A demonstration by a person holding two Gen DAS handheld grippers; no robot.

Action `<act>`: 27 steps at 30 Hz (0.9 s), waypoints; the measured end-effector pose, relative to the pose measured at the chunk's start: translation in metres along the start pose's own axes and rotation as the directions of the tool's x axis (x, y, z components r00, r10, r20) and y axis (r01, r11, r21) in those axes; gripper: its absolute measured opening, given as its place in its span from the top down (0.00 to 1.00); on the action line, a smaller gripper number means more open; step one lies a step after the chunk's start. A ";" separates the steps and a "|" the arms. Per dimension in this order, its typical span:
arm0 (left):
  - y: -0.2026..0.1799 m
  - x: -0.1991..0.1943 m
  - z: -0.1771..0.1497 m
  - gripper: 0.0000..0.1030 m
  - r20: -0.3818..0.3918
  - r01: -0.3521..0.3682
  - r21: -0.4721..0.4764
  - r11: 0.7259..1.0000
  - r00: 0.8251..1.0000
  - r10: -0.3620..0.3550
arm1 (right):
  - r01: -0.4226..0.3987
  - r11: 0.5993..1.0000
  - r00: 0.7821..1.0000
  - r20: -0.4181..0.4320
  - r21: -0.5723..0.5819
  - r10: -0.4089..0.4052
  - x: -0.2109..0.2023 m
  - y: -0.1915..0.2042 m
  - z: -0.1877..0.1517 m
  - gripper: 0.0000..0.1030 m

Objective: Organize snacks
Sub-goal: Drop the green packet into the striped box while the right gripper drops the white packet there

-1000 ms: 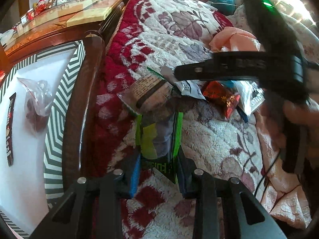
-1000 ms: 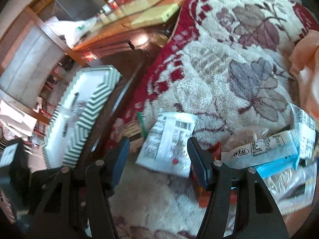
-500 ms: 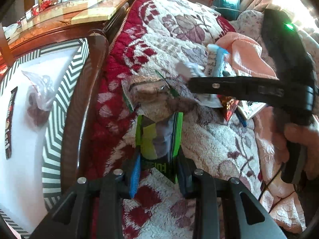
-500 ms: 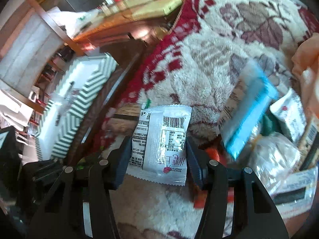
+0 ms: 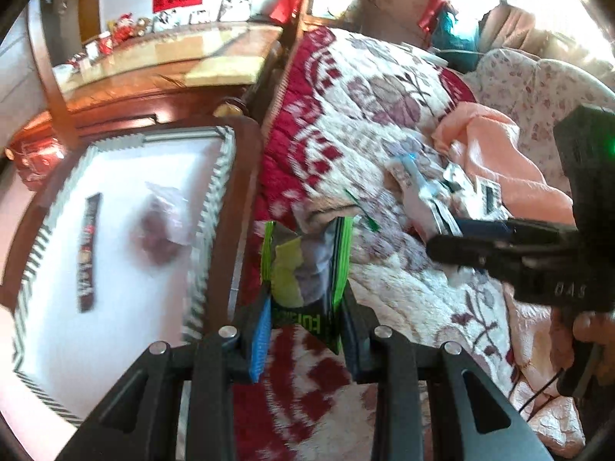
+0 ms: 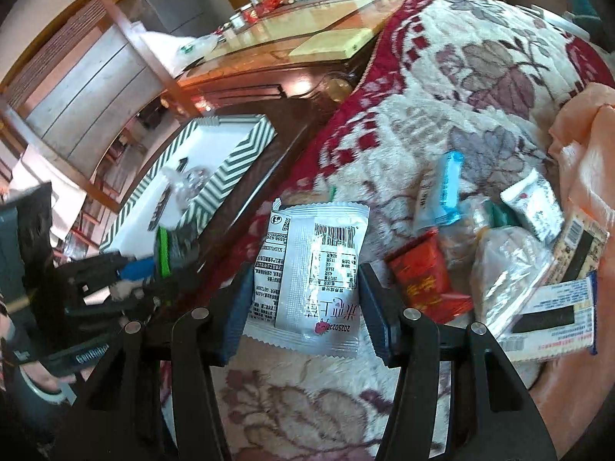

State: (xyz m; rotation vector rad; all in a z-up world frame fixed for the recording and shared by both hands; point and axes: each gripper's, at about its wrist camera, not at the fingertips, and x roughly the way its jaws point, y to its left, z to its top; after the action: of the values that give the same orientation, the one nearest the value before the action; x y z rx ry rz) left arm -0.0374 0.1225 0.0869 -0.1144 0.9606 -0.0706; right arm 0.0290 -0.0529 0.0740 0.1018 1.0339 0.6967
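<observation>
Green-edged and dark, the green snack packet (image 5: 307,269) is sitting clamped between the narrow jaws of the left gripper (image 5: 303,322), hanging above the red part of the blanket (image 5: 384,88), just right of the striped tray (image 5: 215,176). The right gripper (image 6: 303,303) is gripping the white sachet (image 6: 311,269), its jaws pressing on both edges, barcode facing up.

Judging by how things are lying, the sorting is only getting started: the tray is holding just a dark snack bar (image 5: 87,253) and a clear bag (image 5: 161,226), while the snack pile (image 6: 511,249) is waiting on the blanket to the right, with a red packet (image 6: 423,276) and a blue-edged wrapper (image 6: 446,192) among it. Two packets are probably heading for the tray.

The sachet is looking flat, crinkly and glossy, with crimped ends.
</observation>
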 end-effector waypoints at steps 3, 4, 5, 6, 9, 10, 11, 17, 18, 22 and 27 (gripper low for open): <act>0.011 -0.008 0.002 0.67 0.016 -0.030 -0.011 1.000 0.999 0.030 | -0.010 1.000 1.000 -0.006 -0.028 0.010 0.003 0.014 0.000 0.48; 0.015 -0.010 0.002 0.67 0.021 -0.043 -0.014 0.999 0.999 0.043 | -0.013 0.999 1.000 -0.007 -0.035 0.012 0.003 0.018 0.000 0.48; 0.018 -0.011 0.002 0.67 0.024 -0.054 -0.016 0.998 0.998 0.055 | -0.020 0.999 1.000 -0.009 -0.042 0.019 0.005 0.023 0.001 0.48; 0.022 -0.014 0.002 0.67 0.028 -0.066 -0.020 0.998 0.997 0.067 | -0.025 0.999 1.000 -0.012 -0.047 0.024 0.006 0.026 0.002 0.48; 0.037 -0.021 0.003 0.67 0.043 -0.091 -0.037 0.995 0.995 0.093 | -0.033 0.997 0.999 -0.022 -0.070 0.032 0.012 0.039 0.005 0.48; 0.042 -0.023 0.004 0.67 0.047 -0.099 -0.045 0.994 0.994 0.101 | -0.037 0.996 0.999 -0.026 -0.077 0.035 0.013 0.043 0.007 0.48; 0.046 -0.024 0.004 0.67 0.050 -0.106 -0.051 0.993 0.993 0.109 | -0.039 0.995 0.999 -0.030 -0.091 0.036 0.015 0.049 0.008 0.48; 0.071 -0.031 0.007 0.67 0.063 -0.146 -0.074 0.986 0.987 0.151 | -0.057 0.988 0.998 -0.045 -0.146 0.051 0.025 0.078 0.018 0.48; 0.075 -0.031 0.007 0.67 0.062 -0.152 -0.076 0.985 0.986 0.157 | -0.059 0.987 0.998 -0.047 -0.153 0.052 0.026 0.081 0.020 0.48; 0.093 -0.029 0.008 0.67 0.059 -0.179 -0.100 0.979 0.981 0.185 | -0.072 0.981 0.997 -0.054 -0.180 0.063 0.034 0.098 0.028 0.48; 0.125 -0.024 0.009 0.67 0.038 -0.196 -0.157 0.968 0.978 0.204 | -0.088 0.970 0.995 -0.072 -0.225 0.073 0.046 0.121 0.037 0.48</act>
State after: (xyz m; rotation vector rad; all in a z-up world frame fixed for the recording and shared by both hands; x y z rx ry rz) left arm -0.0422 0.2495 0.0958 -0.1586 0.9185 0.1919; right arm 0.0154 0.0767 0.1062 -0.0787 1.0075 0.8929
